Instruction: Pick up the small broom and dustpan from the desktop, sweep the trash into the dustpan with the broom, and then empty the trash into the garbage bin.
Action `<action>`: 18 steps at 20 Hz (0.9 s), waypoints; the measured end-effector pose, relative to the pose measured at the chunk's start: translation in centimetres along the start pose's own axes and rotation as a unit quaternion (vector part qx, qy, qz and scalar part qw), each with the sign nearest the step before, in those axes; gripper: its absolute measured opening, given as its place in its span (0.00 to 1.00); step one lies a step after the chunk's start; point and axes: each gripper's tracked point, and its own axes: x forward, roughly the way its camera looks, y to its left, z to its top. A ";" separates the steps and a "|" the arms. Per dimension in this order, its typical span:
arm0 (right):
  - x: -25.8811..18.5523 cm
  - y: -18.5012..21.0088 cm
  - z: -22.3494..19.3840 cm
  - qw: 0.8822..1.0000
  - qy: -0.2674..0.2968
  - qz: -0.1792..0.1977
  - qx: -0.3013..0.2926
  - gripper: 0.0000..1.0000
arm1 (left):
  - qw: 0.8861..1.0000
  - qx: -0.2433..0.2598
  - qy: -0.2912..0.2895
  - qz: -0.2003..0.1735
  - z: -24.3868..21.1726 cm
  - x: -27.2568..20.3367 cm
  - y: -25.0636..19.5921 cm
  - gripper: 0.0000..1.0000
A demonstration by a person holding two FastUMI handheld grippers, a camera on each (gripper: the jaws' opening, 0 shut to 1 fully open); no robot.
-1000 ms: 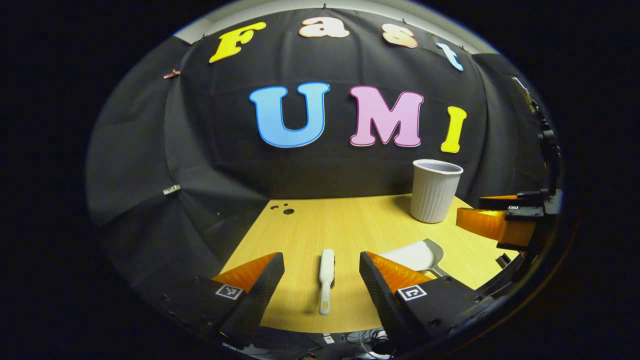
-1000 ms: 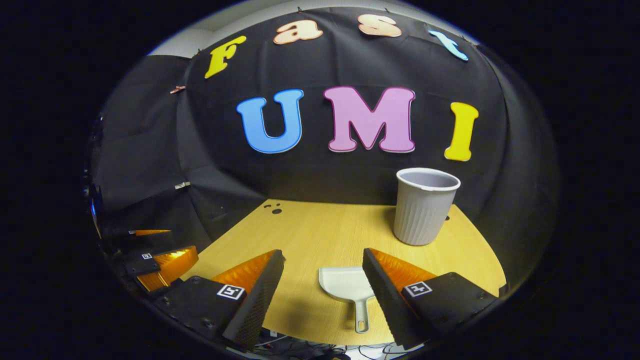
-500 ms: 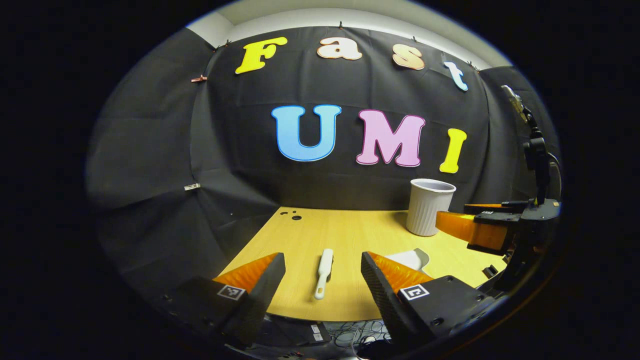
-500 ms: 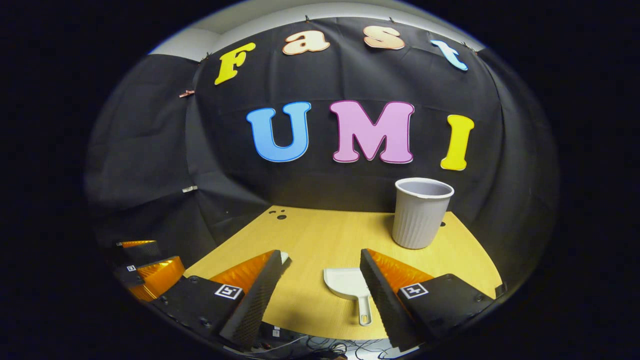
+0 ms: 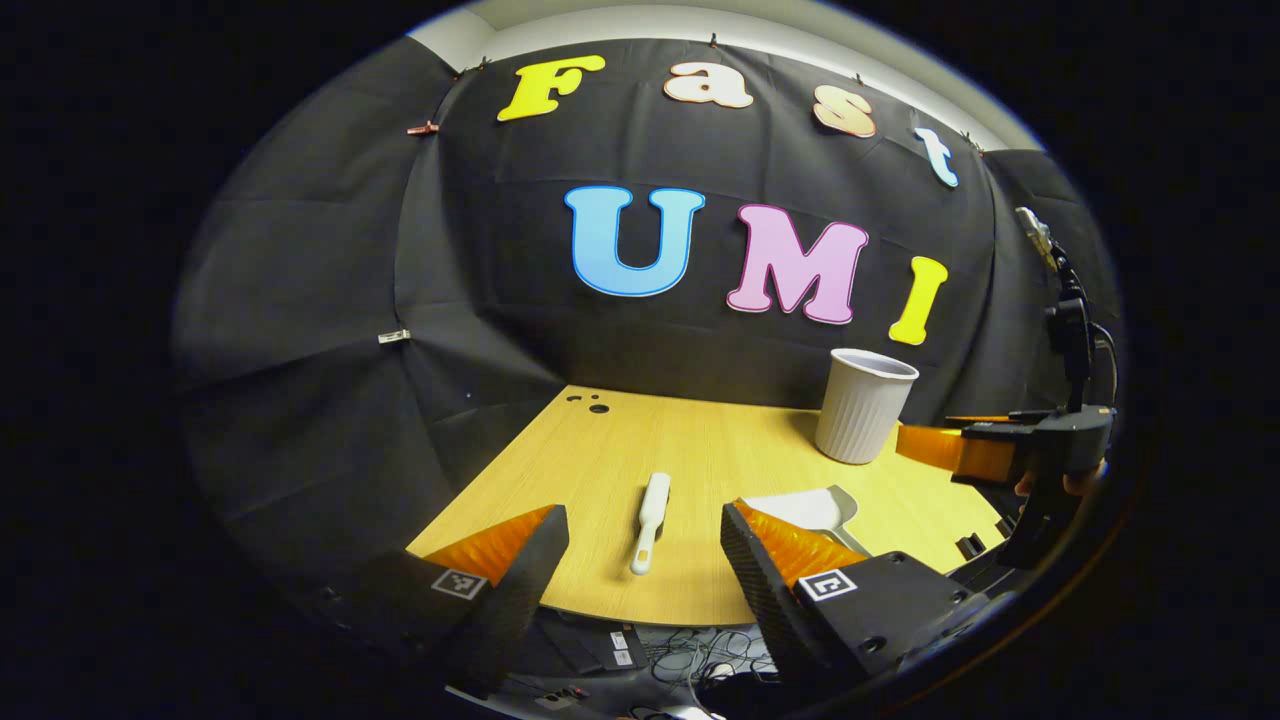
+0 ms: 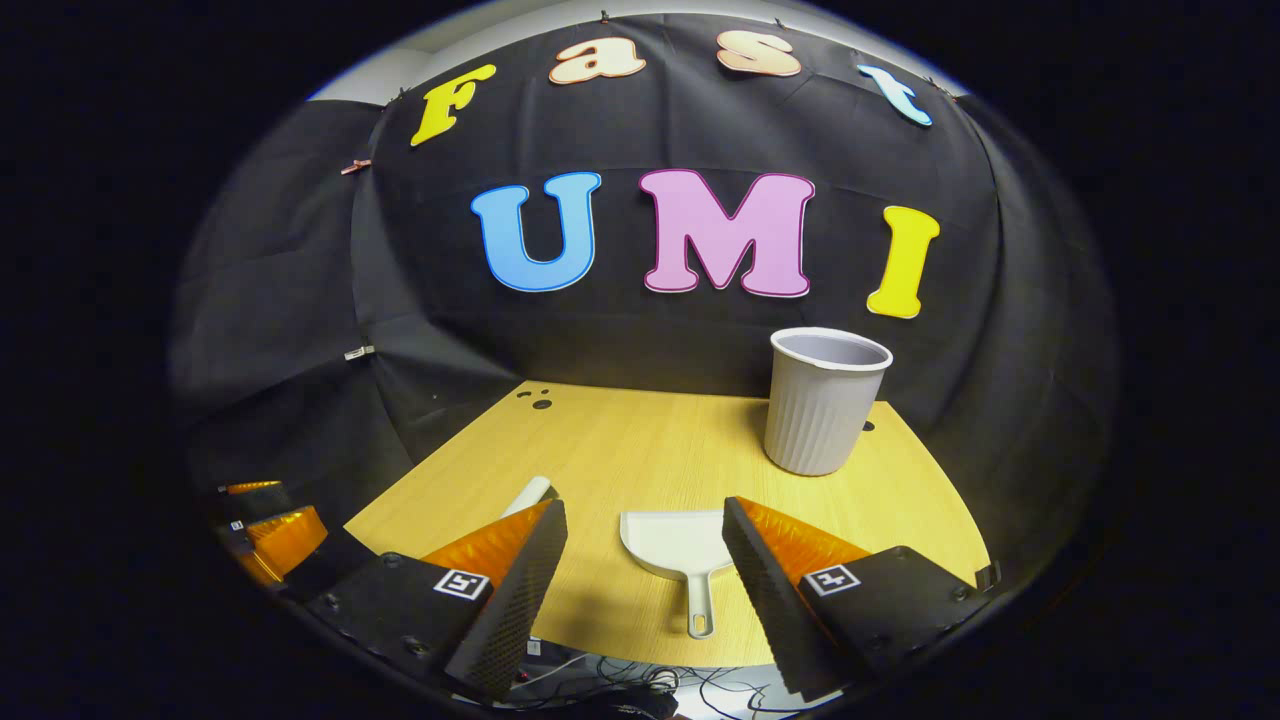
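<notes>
Left gripper (image 5: 645, 535): jaws wide apart, empty, low centre of left gripper view, above near worktop (image 5: 700, 440) edge. Small broom (image 5: 650, 507): white, flat on worktop, between the fingers, untouched. Right gripper (image 6: 645, 535): jaws wide apart, empty. Dustpan (image 6: 678, 545): white, flat, handle toward near edge, lower centre of right gripper view. Garbage bin (image 6: 824, 400): grey, ribbed, upright, right rear of worktop.

This is a staged recording booth, a lab set-up and no lived-in room: black cloth hangs as the wall (image 6: 300, 300) behind and to the left, clipped along the upper frame; the pale wooden tabletop (image 6: 640, 450) stands at lower centre, and loose cables (image 5: 700, 665) trail beneath its near edge.
</notes>
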 end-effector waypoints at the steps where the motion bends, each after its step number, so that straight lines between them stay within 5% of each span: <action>1: 0.0 0.0 0.2 1.000 0.002 0.002 0.002 0.98 | 1.000 -0.001 0.005 0.000 -0.4 0.0 0.1 0.97; 18: 0.9 0.1 -0.2 0.998 0.028 0.058 0.002 0.98 | 0.999 0.015 0.022 0.033 -1.2 0.1 0.9 0.97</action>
